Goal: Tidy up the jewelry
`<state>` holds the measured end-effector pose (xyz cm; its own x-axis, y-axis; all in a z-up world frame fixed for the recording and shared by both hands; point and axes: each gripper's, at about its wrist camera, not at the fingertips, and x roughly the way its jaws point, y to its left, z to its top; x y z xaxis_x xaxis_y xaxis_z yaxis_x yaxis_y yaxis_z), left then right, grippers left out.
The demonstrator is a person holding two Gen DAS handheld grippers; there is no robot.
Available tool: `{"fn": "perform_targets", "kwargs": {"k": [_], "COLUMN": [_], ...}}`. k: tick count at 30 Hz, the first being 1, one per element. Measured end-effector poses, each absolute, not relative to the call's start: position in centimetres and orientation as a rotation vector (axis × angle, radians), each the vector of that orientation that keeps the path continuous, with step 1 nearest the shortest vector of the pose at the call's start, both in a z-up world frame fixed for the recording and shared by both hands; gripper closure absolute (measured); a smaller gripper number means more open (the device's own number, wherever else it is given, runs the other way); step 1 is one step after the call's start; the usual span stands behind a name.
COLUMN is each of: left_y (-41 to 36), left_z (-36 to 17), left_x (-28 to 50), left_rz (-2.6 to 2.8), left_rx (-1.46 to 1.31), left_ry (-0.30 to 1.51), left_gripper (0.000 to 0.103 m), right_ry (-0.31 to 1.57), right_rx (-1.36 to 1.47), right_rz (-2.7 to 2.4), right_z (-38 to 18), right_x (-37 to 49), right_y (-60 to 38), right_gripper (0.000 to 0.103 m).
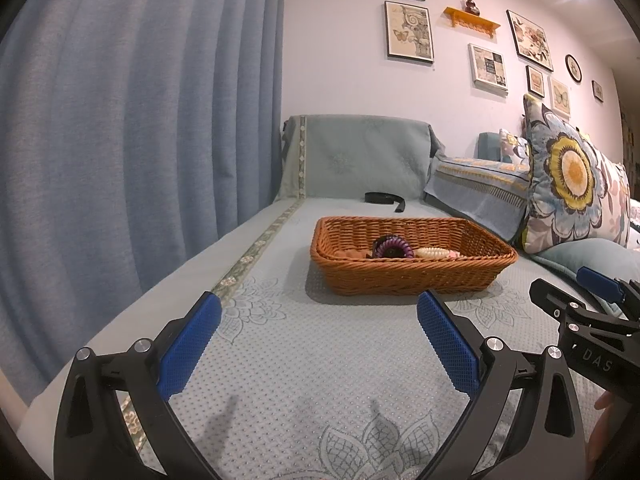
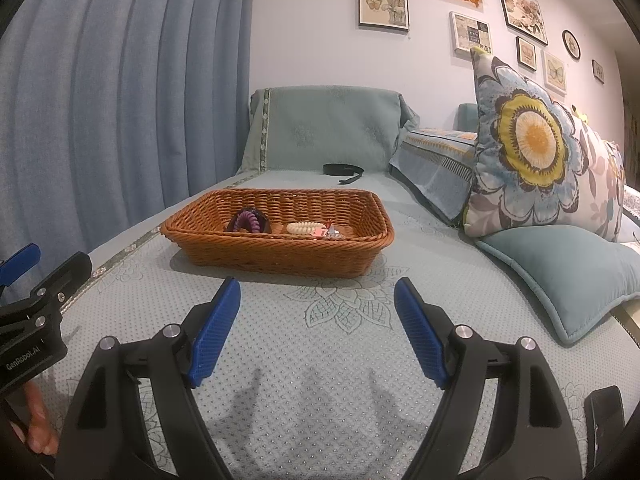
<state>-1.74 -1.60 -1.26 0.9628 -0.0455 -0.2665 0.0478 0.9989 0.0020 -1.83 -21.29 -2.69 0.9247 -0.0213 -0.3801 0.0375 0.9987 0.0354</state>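
left tool [image 1: 318,328]: my jaws wide, nothing held, low over sofa cover [image 1: 304,380]
right tool [image 2: 317,318]: same, wide and bare
basket [image 2: 276,254]: on the sofa ahead of both
jewelry: purple coil tie [image 2: 250,220], cream bracelet [image 2: 304,227] inside basket

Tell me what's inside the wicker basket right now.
In the basket: a purple coil hair tie, a cream beaded bracelet and a small reddish item. The near wall hides the basket floor.
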Motion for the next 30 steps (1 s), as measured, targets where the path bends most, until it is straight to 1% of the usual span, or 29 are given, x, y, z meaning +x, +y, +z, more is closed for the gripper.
{"fn": "perform_targets", "kwargs": {"k": [2,4,30], "left_y": [-1.59,-1.57,-1.49], "left_z": [-1.27,-1.26,-1.19], "left_x": [-1.74,-1.77,-1.67], "left_rz": [-0.048,-0.047,-0.048], "left_rx": [0.01,0.009,0.009], "left_ry": [0.271,0.271,0.273], "left_gripper": [0.008,0.008,0.008], "right_ry": [0.39,0.39,0.398], "right_rx": [0.042,0.041,0.03], "right_rz": [-0.03,-0.031,-0.026], "right_z": [-2.67,-2.73,-2.85], "right_x": [-1.79,-1.81,-1.71], "right_y": [-21.27,-21.32,-21.48], "right_gripper": [0.027,0.025,0.025]}}
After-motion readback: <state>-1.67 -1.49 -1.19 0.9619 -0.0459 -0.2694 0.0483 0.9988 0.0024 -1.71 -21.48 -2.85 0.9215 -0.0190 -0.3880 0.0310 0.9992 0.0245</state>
